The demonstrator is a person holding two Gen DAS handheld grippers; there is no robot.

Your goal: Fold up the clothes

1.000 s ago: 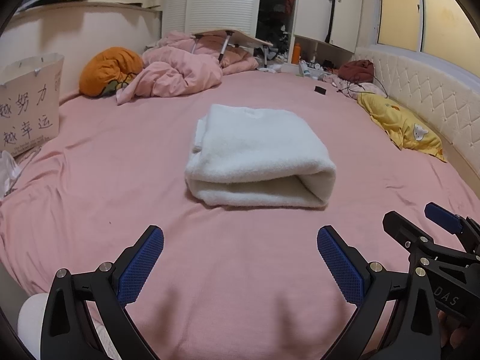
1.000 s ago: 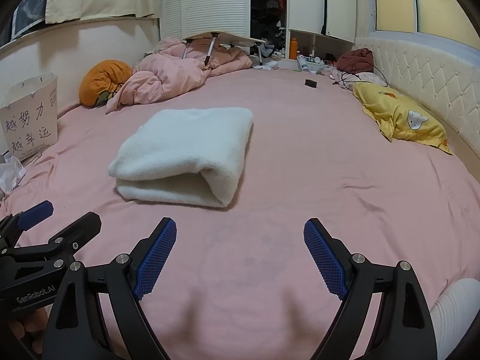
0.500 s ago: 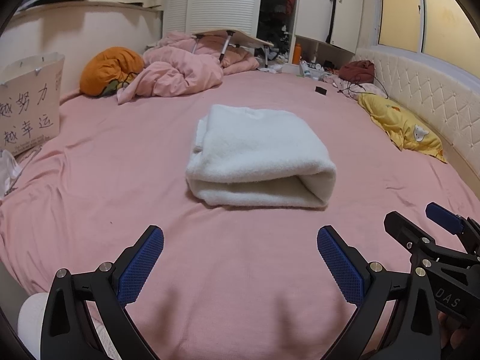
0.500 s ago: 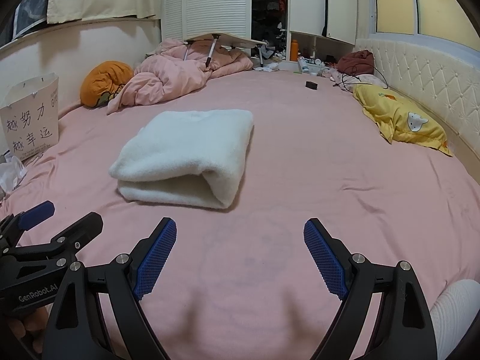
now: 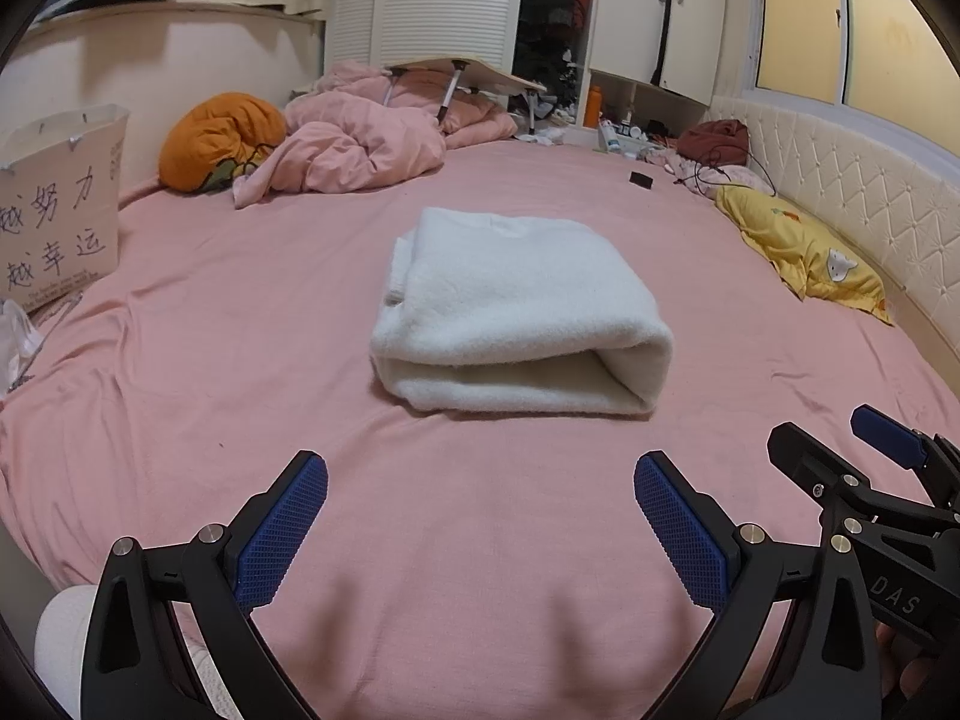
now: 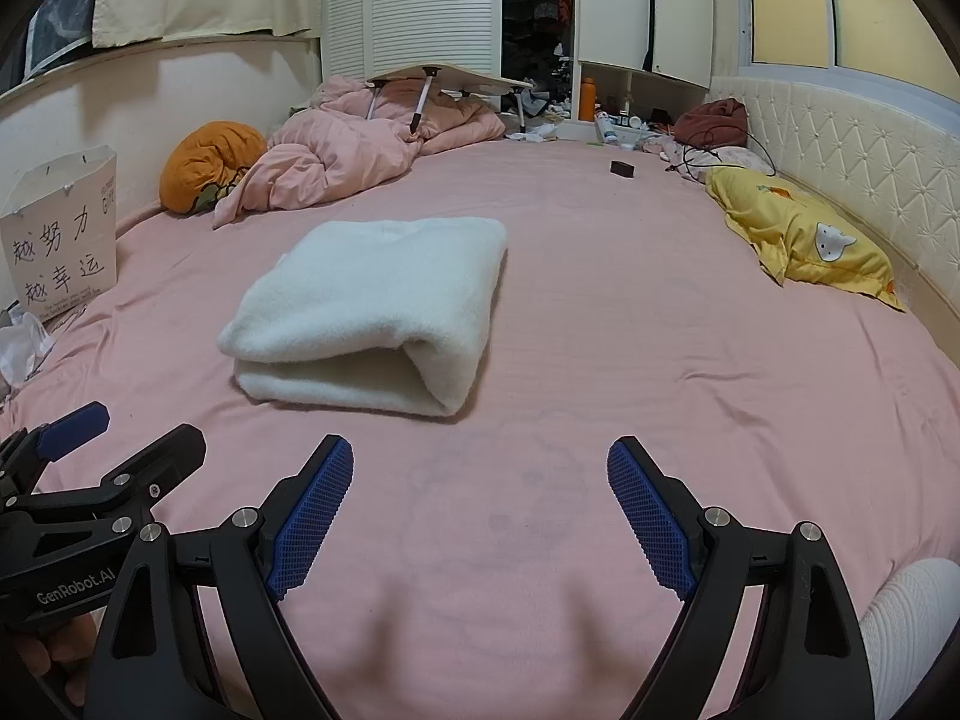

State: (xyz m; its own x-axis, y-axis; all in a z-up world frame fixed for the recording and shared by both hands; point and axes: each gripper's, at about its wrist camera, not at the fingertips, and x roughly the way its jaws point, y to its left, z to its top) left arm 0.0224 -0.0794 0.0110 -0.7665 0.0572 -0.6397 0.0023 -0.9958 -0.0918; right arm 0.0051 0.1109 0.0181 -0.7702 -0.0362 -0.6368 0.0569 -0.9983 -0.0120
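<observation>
Both wrist views look down and forward across the pink bed (image 5: 240, 360) toward the wardrobe (image 6: 420, 6), side by side; they share the folded white garment (image 5: 516, 312).

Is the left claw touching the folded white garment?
Apart. Left wrist view shows bare pink sheet between the open left claw and the folded white garment.

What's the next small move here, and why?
Probably none on the folded white fleece garment: it already lies in a neat rectangle on the pink bedsheet. Left gripper and right gripper hover open and empty short of it. Likely draw both back.
</observation>
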